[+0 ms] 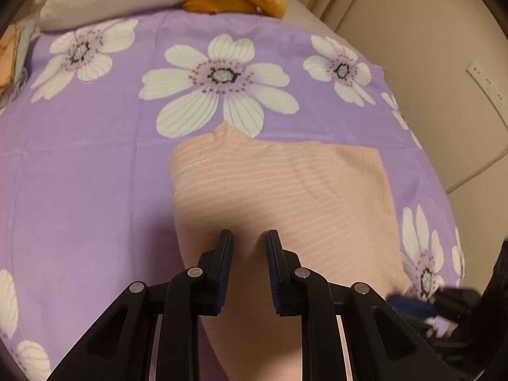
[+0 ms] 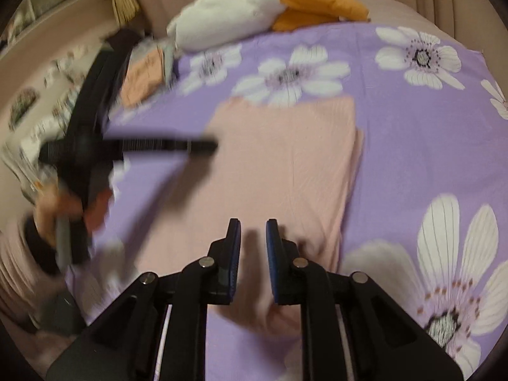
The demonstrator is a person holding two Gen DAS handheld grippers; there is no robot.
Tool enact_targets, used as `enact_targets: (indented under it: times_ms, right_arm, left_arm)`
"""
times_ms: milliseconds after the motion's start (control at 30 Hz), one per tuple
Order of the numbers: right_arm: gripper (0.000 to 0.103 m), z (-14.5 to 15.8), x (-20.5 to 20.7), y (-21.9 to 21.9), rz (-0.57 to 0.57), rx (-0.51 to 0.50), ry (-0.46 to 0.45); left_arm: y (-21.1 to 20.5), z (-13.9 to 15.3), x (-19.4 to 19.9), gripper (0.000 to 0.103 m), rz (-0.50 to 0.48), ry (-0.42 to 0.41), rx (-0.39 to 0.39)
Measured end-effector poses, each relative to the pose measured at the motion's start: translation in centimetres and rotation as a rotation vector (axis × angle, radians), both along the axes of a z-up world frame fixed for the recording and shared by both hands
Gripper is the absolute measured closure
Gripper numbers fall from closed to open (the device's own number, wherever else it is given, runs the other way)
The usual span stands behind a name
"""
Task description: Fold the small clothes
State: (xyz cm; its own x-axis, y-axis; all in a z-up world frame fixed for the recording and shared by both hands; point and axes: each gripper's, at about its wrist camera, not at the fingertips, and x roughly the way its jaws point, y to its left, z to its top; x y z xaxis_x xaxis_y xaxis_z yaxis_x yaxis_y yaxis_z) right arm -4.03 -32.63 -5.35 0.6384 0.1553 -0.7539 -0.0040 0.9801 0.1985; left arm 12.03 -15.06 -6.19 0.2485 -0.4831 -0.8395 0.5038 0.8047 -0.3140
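Standing slightly parted over cloth, the left gripper and right gripper each show a narrow gap; whether either pinches fabric I cannot tell. The folded pink garment fills the frame's centre on the purple floral sheet. A white plush toy lies at the top, blurred.

pink ribbed garment folded flat on purple floral sheet

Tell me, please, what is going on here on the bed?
A person with a gripper in each hand is folding a pink top on a purple flowered sheet. The top lies flat, partly folded. The left gripper and right gripper hover above its near edge, narrowly open, gripping nothing.
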Motion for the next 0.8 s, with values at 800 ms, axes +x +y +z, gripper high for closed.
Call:
enact_targets:
  times_ms: [800]
  right_arm:
    - [0.088, 2.3, 4.7, -5.0, -0.208, 0.105, -0.113]
  left_arm:
    - [0.7, 0.5, -6.2, 0.085, -0.11, -0.095, 0.069]
